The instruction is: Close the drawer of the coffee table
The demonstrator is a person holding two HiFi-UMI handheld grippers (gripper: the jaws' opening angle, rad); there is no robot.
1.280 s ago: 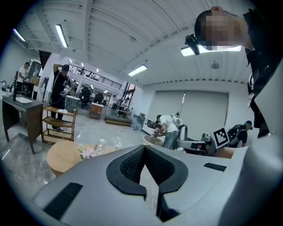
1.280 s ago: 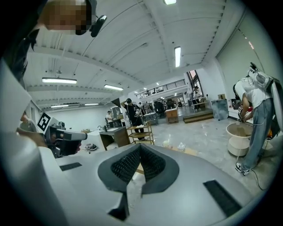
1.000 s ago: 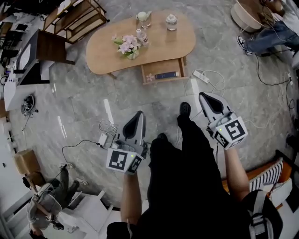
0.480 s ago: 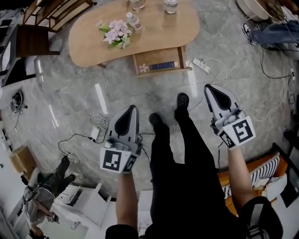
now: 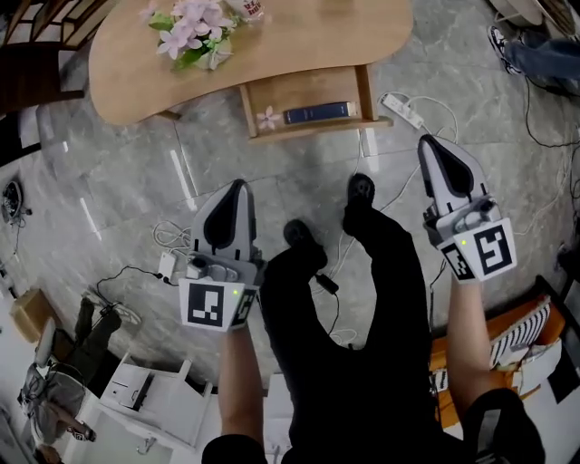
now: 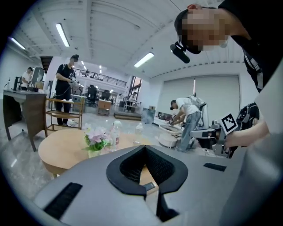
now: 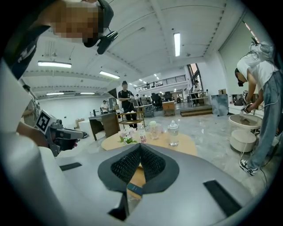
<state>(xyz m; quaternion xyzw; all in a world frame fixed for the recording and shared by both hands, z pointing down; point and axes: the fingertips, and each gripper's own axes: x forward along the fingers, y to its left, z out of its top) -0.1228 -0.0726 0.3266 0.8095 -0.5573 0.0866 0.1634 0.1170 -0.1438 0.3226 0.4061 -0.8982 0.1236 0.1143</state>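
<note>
On the left of the head view, a bunch of pink flowers with green leaves (image 5: 186,23) stands on the light brown oval wooden table (image 5: 308,36). Below it, over the grey marble floor (image 5: 109,181), the left claw (image 5: 237,187) points toward the table. Its two jaws are pressed together and nothing is between them; in the left gripper view the black ribbed pads of the left claw (image 6: 143,148) meet in one line.

In the middle, the shallow wooden drawer (image 5: 308,91) stands pulled out from under the near edge of the table, so it is not yet closed. A dark blue flat book (image 5: 316,112) lies inside it, and a small pink flower (image 5: 268,118) lies at its front left corner. Both claws are well apart from the drawer. The legs in black trousers (image 5: 362,299) of the person are between the two claws.

Further right, a white power strip (image 5: 403,109) lies on the floor just beside the drawer. The right claw (image 5: 430,143) also points toward the table. Its jaws are together too, and they hold nothing, as the right gripper view (image 7: 139,145) shows.
</note>
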